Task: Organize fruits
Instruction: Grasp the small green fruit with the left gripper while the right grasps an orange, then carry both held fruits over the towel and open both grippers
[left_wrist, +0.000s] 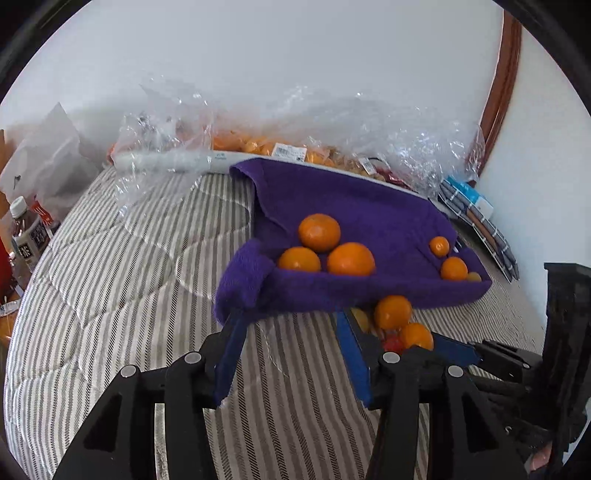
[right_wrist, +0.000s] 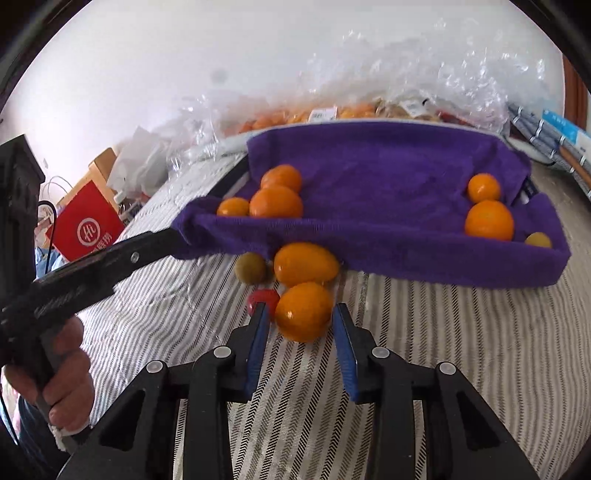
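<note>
A purple towel (left_wrist: 354, 206) (right_wrist: 388, 173) lies over a tray on the striped bed, with several oranges on it: three at its left (left_wrist: 319, 232) (right_wrist: 275, 201) and small ones at its right (left_wrist: 453, 267) (right_wrist: 489, 219). My left gripper (left_wrist: 291, 317) is open, its left finger (left_wrist: 231, 354) under the towel's front left corner. In front of the towel lie two oranges (right_wrist: 304, 264), a green fruit (right_wrist: 251, 267) and a red tomato (right_wrist: 263, 300). My right gripper (right_wrist: 301, 314) is open around the nearest orange (right_wrist: 303, 312), jaws apart from it.
Clear plastic bags (left_wrist: 280, 122) with more fruit lie against the white wall behind the towel. Bottles (left_wrist: 27, 236) and a white bag stand at the far left. A red box (right_wrist: 88, 225) sits off the bed's left. Folded grey items (left_wrist: 476, 218) lie at right.
</note>
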